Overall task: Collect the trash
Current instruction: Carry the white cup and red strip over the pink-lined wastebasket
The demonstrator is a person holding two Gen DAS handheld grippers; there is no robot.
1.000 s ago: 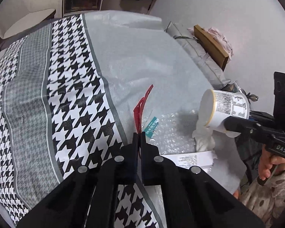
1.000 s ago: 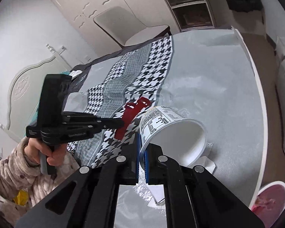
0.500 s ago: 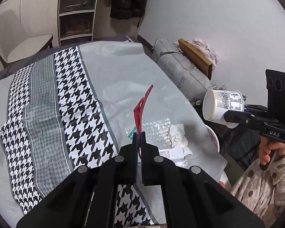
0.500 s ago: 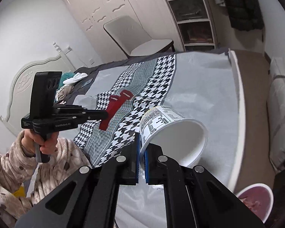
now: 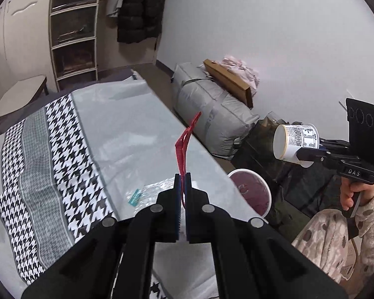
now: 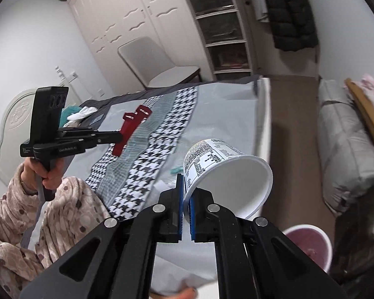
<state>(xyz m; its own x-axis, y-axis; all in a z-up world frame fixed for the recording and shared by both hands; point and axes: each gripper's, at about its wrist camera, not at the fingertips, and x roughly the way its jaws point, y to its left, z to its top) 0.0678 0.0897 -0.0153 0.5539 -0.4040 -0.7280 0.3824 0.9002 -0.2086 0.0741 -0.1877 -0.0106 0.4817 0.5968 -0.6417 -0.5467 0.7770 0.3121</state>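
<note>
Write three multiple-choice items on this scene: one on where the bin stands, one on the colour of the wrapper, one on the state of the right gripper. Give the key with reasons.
1. Where is the trash bin?
A. on the bed
B. on the floor beside the bed
C. on the chair

2. What colour is the wrapper that the left gripper holds?
A. red
B. yellow
C. blue

3. How is the right gripper?
A. open and holding nothing
B. shut on a tissue
C. shut on the wall of the paper cup

Key: 1 B, the bin shows below the bed's edge on the floor. 2 A, a red strip rises from the closed fingers. 3 C, the blue pads pinch the cup's wall and the cup is off the bed.
</note>
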